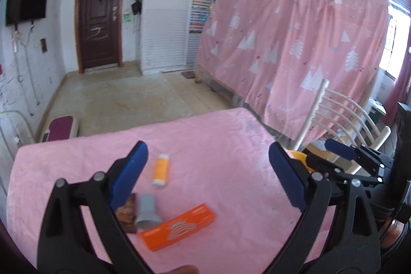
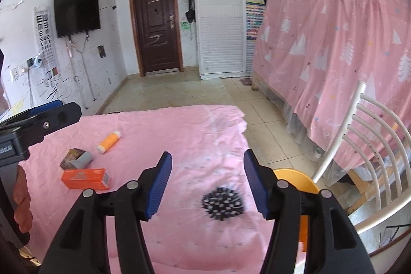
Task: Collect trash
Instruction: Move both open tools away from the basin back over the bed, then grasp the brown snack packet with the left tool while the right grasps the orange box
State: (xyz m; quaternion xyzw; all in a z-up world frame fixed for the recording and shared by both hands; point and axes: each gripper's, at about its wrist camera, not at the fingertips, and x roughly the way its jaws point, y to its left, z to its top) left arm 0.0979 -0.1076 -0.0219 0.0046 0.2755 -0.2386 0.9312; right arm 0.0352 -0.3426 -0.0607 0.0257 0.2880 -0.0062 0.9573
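Right wrist view puts our right gripper (image 2: 205, 184) over the pink-covered tabletop (image 2: 179, 125), jaws standing partly apart with nothing between the pads; a black spiky ball (image 2: 223, 204) lies on the cloth just below and between them, blurred, so we cannot tell whether it is resting or falling. Behind the right jaw an orange-yellow bin (image 2: 295, 177) shows its rim at the tabletop's edge (we take it for the trash container). From the left wrist view, our left gripper (image 1: 208, 176) is wide open and empty, hovering above a cluster of litter: an orange bottle (image 1: 160, 170), a grey tube (image 1: 147, 209) touching a small brown carton (image 1: 127, 215), and an orange box (image 1: 177, 226) just beside them. We judge the step in hand to be choosing the next piece to lift. The next move calls for lowering one pair of jaws around a single item, the bottle being clearest of its neighbours, then carrying it to the bin.
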